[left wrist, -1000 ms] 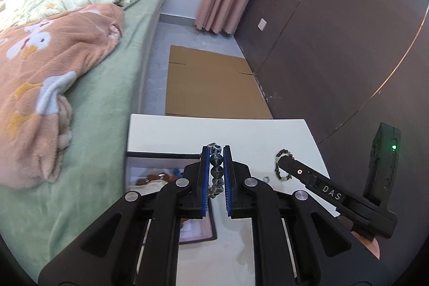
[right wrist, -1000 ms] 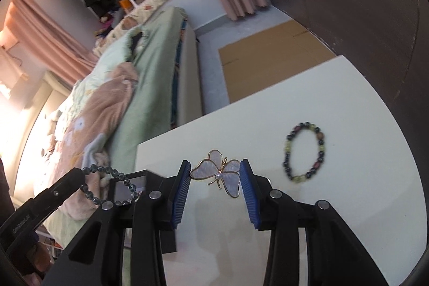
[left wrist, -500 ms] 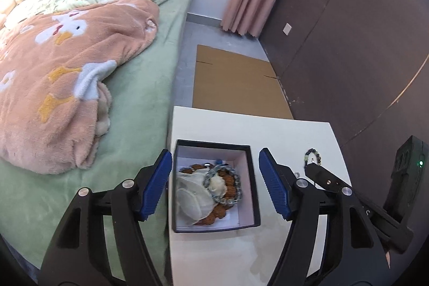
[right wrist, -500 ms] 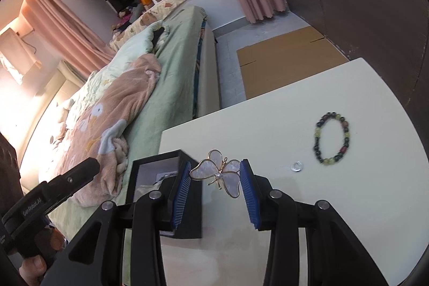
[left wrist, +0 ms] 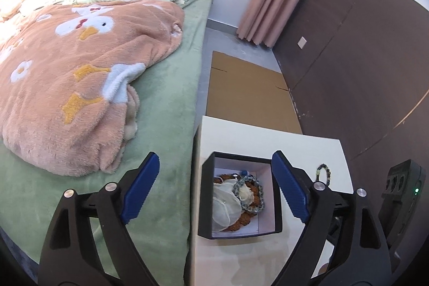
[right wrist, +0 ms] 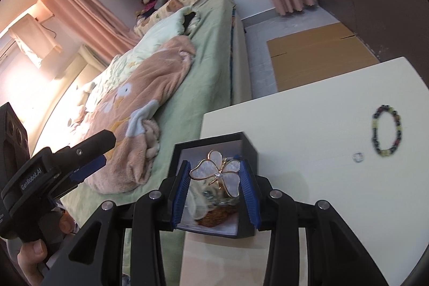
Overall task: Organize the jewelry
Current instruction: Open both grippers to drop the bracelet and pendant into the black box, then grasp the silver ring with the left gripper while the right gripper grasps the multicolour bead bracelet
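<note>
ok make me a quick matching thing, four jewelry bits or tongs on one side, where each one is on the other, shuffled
1. butterfly brooch
2. grey bead bracelet
3. multicolour bead bracelet
4. small silver ring

A. lying in the black box
B. loose on the white table, beside the ring
C. clamped in the right tongs
D. on the table between box and bracelet

Pairs: 1-C, 2-A, 3-B, 4-D

A pearly butterfly brooch [right wrist: 218, 173] hangs above the open black box [right wrist: 248, 149], where a grey bead bracelet [left wrist: 248, 192] lies on what looks like white gauze; a multicoloured bracelet [right wrist: 387, 130] and small ring [right wrist: 358, 156] lie on the worktop [right wrist: 308, 119]
</note>
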A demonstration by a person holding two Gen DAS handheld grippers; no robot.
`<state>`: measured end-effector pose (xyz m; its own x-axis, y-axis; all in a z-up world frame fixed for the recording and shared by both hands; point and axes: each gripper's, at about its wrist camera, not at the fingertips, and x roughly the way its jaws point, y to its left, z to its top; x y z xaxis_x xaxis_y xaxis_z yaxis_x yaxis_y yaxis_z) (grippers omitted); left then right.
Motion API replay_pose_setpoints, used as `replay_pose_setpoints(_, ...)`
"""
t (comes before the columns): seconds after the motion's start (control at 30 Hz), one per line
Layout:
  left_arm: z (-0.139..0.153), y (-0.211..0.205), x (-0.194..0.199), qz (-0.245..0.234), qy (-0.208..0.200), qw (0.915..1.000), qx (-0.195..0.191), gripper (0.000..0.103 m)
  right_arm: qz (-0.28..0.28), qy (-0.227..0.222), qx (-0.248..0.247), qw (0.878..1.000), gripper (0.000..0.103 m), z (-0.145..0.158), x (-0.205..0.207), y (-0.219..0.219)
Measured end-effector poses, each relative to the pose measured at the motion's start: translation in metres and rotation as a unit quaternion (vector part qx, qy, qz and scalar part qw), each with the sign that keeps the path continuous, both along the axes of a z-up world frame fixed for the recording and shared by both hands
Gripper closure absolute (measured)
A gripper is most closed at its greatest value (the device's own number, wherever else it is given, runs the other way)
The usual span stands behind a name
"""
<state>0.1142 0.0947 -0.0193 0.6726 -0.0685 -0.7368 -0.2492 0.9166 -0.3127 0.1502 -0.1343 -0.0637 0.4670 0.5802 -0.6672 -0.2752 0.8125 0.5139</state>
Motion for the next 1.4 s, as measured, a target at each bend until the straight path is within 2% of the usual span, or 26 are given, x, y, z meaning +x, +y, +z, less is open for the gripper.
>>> replay_pose_setpoints(0.1, 0.001, 0.007, -0.001, 0.010, -0.002, 0.9999, -0.005, 0.013, 0.013, 0.003, 0.016, 1.000, 0.063, -0.003, 0.002, 0.008)
replay_pose_setpoints(0.13, 0.001, 0.009, -0.001, 0.014, -0.002, 0.9999, -0.006, 0.011, 0.021, 0.006, 0.023, 1.000, 0.053, -0.005, 0.003, 0.012)
replay_pose_setpoints(0.17, 0.000, 0.011, -0.001, 0.018, -0.002, 0.9998, -0.007, 0.010, 0.026, 0.010, 0.027, 0.999, 0.035, -0.006, 0.003, 0.014)
replay_pose_setpoints(0.2, 0.000, 0.013, -0.001, 0.022, -0.002, 0.9997, -0.009, 0.010, 0.024, 0.010, 0.028, 0.999, 0.032, -0.007, 0.003, 0.014)
replay_pose_setpoints(0.47, -0.005, 0.003, 0.004, 0.011, 0.005, 0.9999, -0.012, 0.009, -0.017, 0.001, 0.008, 1.000, 0.027, 0.003, 0.004, -0.016)
replay_pose_setpoints(0.8, -0.007, -0.044, 0.015, -0.038, 0.007, 0.9993, 0.002, 0.009, -0.066, -0.002, 0.000, 0.998, 0.022, 0.012, 0.005, -0.073)
replay_pose_setpoints(1.27, -0.017, -0.121, 0.038, -0.116, 0.014, 0.9929, 0.021, 0.009, -0.146, 0.048, -0.036, 0.987, 0.023, -0.004, 0.021, -0.164)
replay_pose_setpoints(1.4, -0.022, -0.148, 0.044, -0.139, 0.011, 0.9899, 0.028, 0.009, -0.158, 0.058, -0.047, 0.985, 0.028, -0.009, 0.026, -0.181)
